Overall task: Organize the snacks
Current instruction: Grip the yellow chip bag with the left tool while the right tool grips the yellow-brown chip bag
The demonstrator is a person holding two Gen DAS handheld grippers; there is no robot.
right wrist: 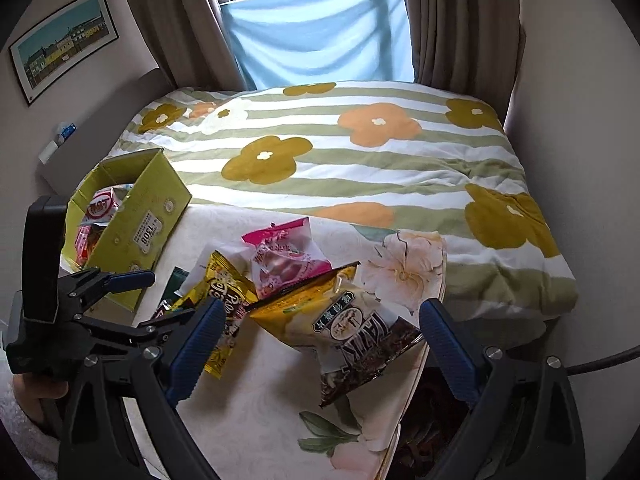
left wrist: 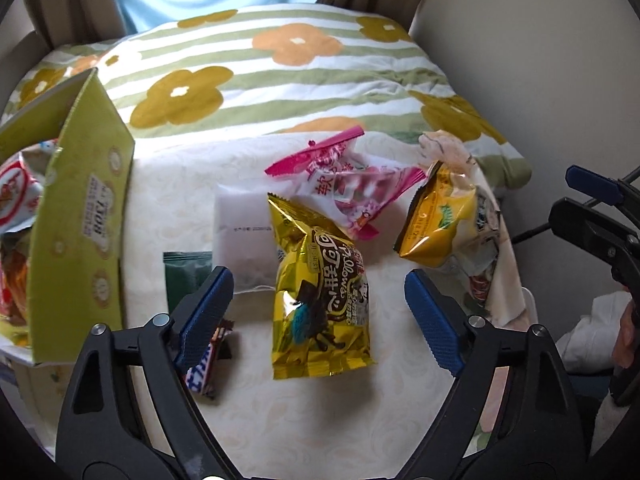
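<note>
A: Where the left gripper's (left wrist: 318, 308) near blue pad (left wrist: 206, 312) stands, what lies under it?

B: A small dark wrapped bar with white lettering (left wrist: 208, 364), half covered by that pad, its print too cut off to read. A dark green flat sachet (left wrist: 184, 276) and a frosted white pouch (left wrist: 240, 236) are partly overlapped too.

A: And the shiny gold foil snack bag (left wrist: 320, 304)?

B: It lies flat on the cream patterned tablecloth (left wrist: 320, 420), between the left gripper's jaws, which stand spread and touch nothing. A pink-and-white candy bag (left wrist: 344, 184) leans just behind it.

A: The right gripper (right wrist: 320, 348)?

B: Its jaws are wide apart as well, with a yellow-and-white printed snack bag (right wrist: 348, 336) between them at the table's right edge, no pad pressing it.

A: Any container?

B: An open yellow-green cardboard box (left wrist: 84, 216) at the left, holding red-and-white packets (right wrist: 100, 216); how many, I cannot tell.
</note>
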